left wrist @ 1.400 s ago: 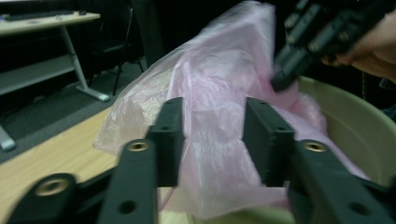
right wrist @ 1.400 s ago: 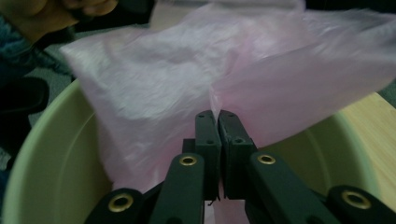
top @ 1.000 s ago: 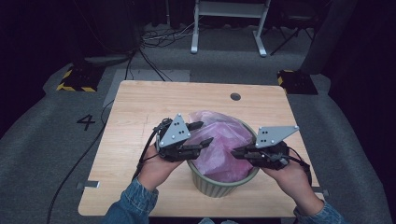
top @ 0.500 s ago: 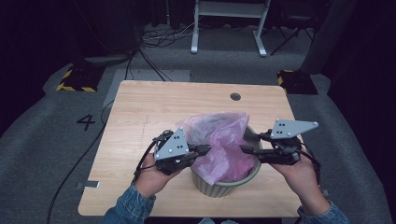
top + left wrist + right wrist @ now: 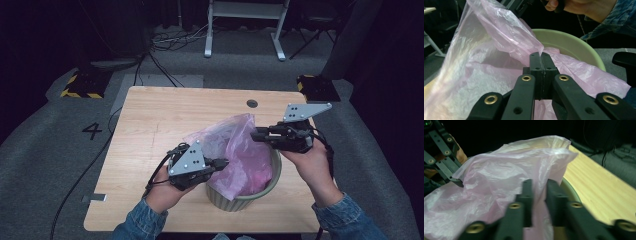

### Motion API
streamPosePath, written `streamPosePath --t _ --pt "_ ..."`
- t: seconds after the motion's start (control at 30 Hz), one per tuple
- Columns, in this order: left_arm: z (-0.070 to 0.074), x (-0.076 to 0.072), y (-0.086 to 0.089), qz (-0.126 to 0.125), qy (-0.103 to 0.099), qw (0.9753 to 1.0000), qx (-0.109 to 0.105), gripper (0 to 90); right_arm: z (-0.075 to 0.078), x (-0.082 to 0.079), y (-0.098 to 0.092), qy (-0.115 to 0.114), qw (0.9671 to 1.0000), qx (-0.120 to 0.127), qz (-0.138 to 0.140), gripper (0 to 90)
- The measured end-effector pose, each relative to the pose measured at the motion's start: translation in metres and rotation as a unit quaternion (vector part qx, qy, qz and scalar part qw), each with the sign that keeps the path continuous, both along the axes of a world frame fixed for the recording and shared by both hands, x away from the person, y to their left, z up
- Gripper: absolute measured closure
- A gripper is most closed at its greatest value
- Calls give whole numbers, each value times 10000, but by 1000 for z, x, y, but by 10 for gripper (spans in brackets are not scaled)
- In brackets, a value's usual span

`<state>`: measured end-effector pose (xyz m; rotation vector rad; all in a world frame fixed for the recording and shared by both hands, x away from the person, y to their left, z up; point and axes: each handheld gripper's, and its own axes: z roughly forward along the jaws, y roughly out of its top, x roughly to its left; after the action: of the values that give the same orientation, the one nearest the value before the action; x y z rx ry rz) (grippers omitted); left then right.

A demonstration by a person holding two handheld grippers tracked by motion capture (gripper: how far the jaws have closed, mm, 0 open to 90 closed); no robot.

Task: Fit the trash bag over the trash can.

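1. We find the left gripper (image 5: 540,56) with its jaws pressed flat together, a fold of the pink bag (image 5: 486,60) pinched between the tips. In the high view this gripper (image 5: 223,162) sits at the near left side of the bucket (image 5: 272,176).
2. Straight ahead of the left jaws the bag rises in a tall crumpled sheet, up and to the left of the tips. Behind and to the right of the tips we see the pale green rim of the bucket (image 5: 574,43).
3. We find the right gripper (image 5: 538,183) with a narrow gap between its jaws and bag film (image 5: 506,177) lying in that gap. The view is blurred; we cannot tell whether the jaws clamp the film.
4. In the high view the right gripper (image 5: 256,136) is at the far right side of the bucket, its tips at the raised edge of the bag (image 5: 235,150).
5. Beyond the right jaws, to their left, the left gripper (image 5: 459,182) meets the opposite edge of the bag.
6. The bag hangs stretched between the two grippers, its lower part inside the bucket.
7. The bucket stands on the wooden table (image 5: 165,115), near the edge closest to the person. Each gripper is held in one hand, denim sleeves (image 5: 345,220) behind.
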<state>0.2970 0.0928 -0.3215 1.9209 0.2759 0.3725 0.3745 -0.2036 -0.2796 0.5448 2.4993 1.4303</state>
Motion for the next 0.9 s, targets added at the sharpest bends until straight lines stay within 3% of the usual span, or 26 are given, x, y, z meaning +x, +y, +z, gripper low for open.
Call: streamPosePath --t 0.1,0.13,0.17,0.23,0.33,0.57,0.7,0.9 --pt "3 1 4 100 -77 9999 -38 690 -1 -5 2 -197 9997 -81 121 894" --pt "5 3 7 252 -204 9994 -90 633 -4 -11 6 -393 9987 -250 205 894" --pt "5 3 7 252 -204 9994 -90 591 -6 -14 8 -494 9980 -312 256 893" --pt "9 7 9 234 -140 9994 -230 581 -9 -19 11 -628 9967 -424 293 890" --pt "19 13 9 333 -228 9986 -338 554 -12 -24 16 -714 9956 -485 372 880" --pt "32 21 -3 228 -308 9988 -301 526 -15 -29 23 -808 9936 -634 466 869" --pt "36 28 -13 132 -206 9992 -325 527 -16 -30 26 -823 9931 -670 502 862" --pt "35 41 -21 241 80 9993 -280 655 -16 -35 34 -920 9905 -790 642 862"
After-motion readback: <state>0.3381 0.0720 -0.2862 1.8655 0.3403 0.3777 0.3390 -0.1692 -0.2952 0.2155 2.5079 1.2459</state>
